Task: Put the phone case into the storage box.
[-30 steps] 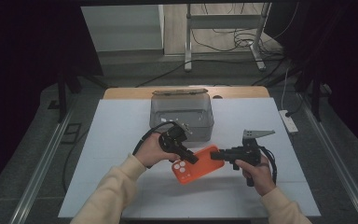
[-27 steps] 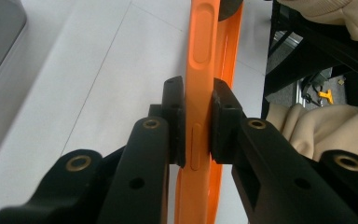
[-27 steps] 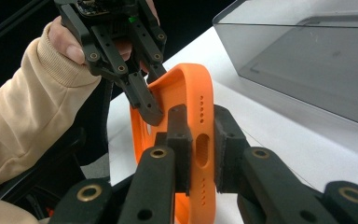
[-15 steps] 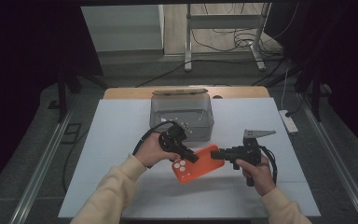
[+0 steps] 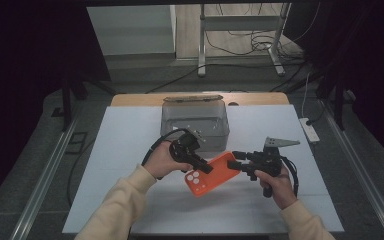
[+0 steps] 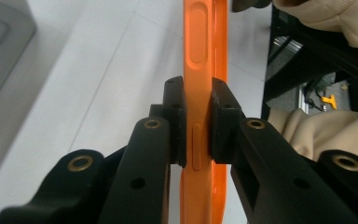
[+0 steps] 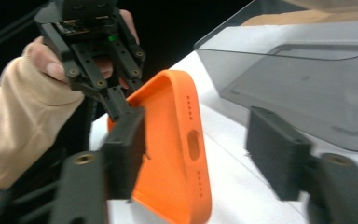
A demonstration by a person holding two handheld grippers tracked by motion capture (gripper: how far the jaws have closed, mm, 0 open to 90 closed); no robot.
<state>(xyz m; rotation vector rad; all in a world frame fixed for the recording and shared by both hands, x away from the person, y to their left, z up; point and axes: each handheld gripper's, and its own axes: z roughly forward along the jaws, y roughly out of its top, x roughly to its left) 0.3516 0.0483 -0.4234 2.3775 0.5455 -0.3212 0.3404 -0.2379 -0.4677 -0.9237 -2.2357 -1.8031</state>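
Orange phone case [image 5: 212,173] sits pinched edge-on in the left gripper [image 6: 197,135], above the table [image 5: 130,145]. The right gripper [image 7: 196,154] has just been opening, its jaws standing wide around the case's end without touching. Held on one side only, it could pivot or slip.

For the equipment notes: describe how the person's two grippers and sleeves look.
Both the left gripper and the right gripper are matte black, with flat jaws dotted by brass-ringed screw holes and blocky black pads. A black cable trails from each. The right one carries a grey three-cornered plate. The sleeves are cream, with ribbed cuffs.
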